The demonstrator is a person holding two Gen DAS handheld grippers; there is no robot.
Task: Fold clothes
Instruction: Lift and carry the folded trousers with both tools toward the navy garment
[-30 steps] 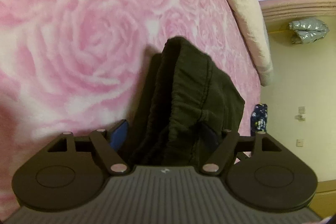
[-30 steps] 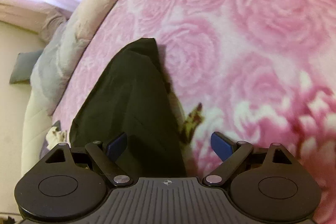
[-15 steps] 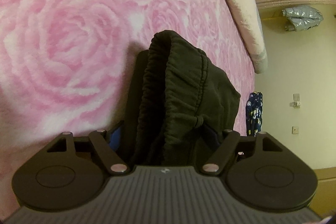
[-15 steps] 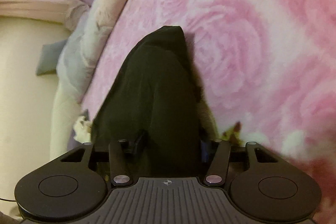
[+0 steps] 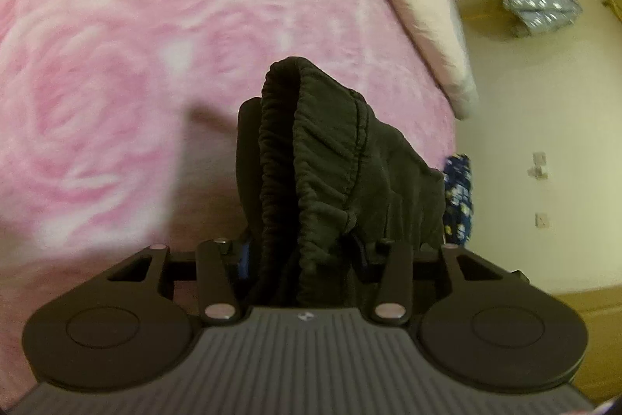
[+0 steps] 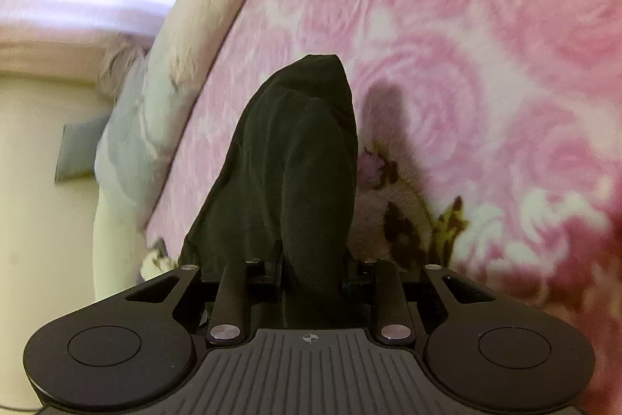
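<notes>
A bed covered by a pink rose-print blanket (image 5: pixel 116 84) fills most of both views, with a cream pillow (image 5: pixel 420 6) along its far edge and pale yellow wall beyond. On the blanket lies the task's thing, a dark garment (image 5: pixel 330 162), bunched and partly raised off the blanket; its gathered elastic waistband (image 5: pixel 287 150) faces the left wrist camera, while the right wrist camera sees a smoother, plainer end of the same cloth (image 6: pixel 295 162) running away to a point.

The step in hand looks like the pick-up for a fold: each end of the garment is being taken so it can be lifted and laid over itself. The left tool (image 5: pixel 299 255) has its jaws closing, with the thick waistband bundle between them and cloth pressed against both sides. The right tool (image 6: pixel 311 279) is also closing, its jaws already drawn in tight on a narrow ridge of fabric.

Next, both grips likely need to be firm before lifting, then the ends carried evenly so the cloth does not slip or twist.

Both tools point downward at a slant toward the bed, each from its own end of the garment.
</notes>
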